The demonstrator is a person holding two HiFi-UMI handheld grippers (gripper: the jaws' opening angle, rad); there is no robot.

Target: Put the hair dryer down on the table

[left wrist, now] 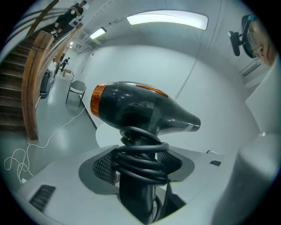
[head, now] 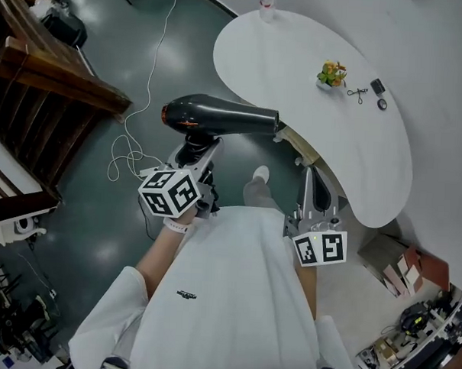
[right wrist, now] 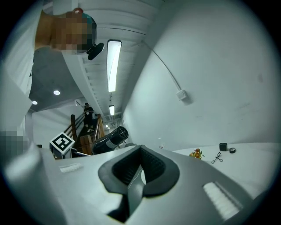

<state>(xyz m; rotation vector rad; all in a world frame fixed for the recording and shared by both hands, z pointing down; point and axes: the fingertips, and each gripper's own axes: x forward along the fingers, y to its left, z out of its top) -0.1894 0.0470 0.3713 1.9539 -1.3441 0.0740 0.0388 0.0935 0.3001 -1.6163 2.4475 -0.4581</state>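
Observation:
A black hair dryer [head: 219,117] with an orange ring at its back hangs level over the dark floor, its nozzle toward the white table [head: 298,53]. My left gripper [head: 198,152] is shut on its handle, round which the black cord is wound. In the left gripper view the hair dryer [left wrist: 136,107] stands upright out of the left gripper [left wrist: 137,165]. My right gripper [head: 316,193] is shut and empty, just off the table's near edge. The right gripper view shows that right gripper [right wrist: 139,169] with its pads together, the hair dryer [right wrist: 109,139] at left and the table [right wrist: 254,158] at right.
On the table are a small flower ornament [head: 332,74], a scissor-like tool [head: 358,92], two small black items [head: 377,86] and a bottle [head: 266,2] at the far end. A white cable [head: 129,149] lies on the floor. A wooden staircase [head: 52,73] stands left; boxes [head: 399,264] lie right.

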